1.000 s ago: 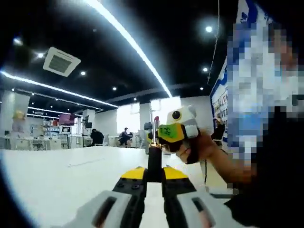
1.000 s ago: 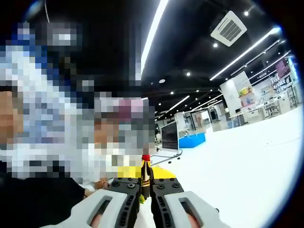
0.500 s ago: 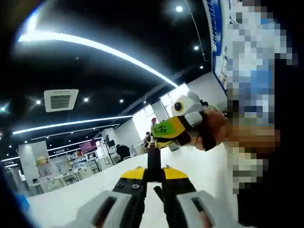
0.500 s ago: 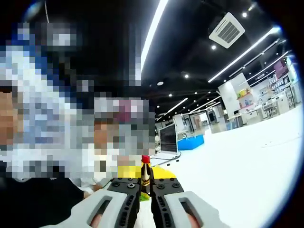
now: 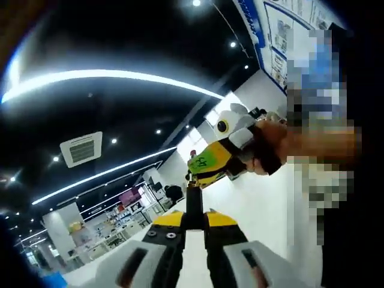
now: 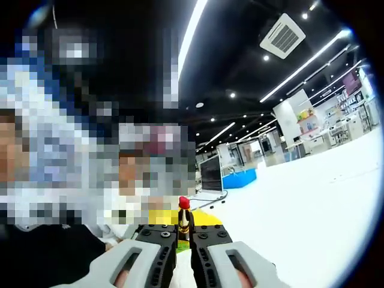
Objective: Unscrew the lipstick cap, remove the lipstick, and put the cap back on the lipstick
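In the left gripper view, your left gripper (image 5: 193, 223) has its yellow-tipped jaws pressed close on a slim black tube, the lipstick cap (image 5: 192, 203), which stands up straight from between them. Just past the cap's top end sits your right gripper (image 5: 211, 163), its yellow-green body with a label coming in from the right, held in your hand (image 5: 270, 147). From this angle you cannot tell how its jaws stand, and whether the cap's tip touches it is not clear. Behind both lies a white tabletop (image 5: 264, 204), and above it a dark ceiling with long light strips (image 5: 108, 78).

In the right gripper view, your right gripper (image 6: 183, 235) has its black jaws closed tight around the lipstick (image 6: 183, 218). The dark-and-gold base is pinched between the jaws, and the red bullet stands uncovered above them, upright. The yellow jaw tips of your left gripper (image 6: 157, 217) show just behind the lipstick. The white tabletop (image 6: 312, 210) spreads to the right, with a blue bin (image 6: 240, 178) and a dark monitor (image 6: 212, 173) far off on it.
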Available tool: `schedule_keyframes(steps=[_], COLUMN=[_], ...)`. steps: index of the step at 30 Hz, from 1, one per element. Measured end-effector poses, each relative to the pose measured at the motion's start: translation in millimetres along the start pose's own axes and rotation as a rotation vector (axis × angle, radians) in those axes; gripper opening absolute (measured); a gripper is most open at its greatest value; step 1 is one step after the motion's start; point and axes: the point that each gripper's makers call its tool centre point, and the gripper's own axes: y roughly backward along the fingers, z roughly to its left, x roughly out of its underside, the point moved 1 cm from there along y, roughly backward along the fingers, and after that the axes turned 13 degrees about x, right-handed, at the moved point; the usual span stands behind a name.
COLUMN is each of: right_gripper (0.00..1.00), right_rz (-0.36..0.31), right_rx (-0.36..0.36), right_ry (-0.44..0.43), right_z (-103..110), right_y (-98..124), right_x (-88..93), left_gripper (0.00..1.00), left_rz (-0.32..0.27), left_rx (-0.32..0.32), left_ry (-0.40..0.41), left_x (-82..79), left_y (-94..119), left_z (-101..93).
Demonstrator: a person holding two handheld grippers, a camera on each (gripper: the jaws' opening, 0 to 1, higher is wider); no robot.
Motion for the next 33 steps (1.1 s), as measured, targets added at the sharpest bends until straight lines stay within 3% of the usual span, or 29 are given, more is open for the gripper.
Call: schedule_keyframes(steps=[26, 30, 33], right_gripper=[0.05, 0.05, 0.05], right_rz=[0.007, 0.007, 0.006], right_rx=[0.004, 0.005, 0.004], right_ry=[0.004, 0.006, 0.004], right_z=[3.3, 3.9, 4.3], right_y=[3.5, 4.1, 4.4], right_x=[6.3, 6.7, 6.5], left_gripper=[0.14, 0.14, 0.14], left_rz=[-0.001, 0.012, 0.041], left_rx=[0.005, -0.003, -0.024], left_ry=[-0.003, -0.037, -0.117], left_x=[1.5, 0.9, -0.3], left_y=[2.2, 2.2, 2.9], left_z=[-7.3, -8.8, -9.1])
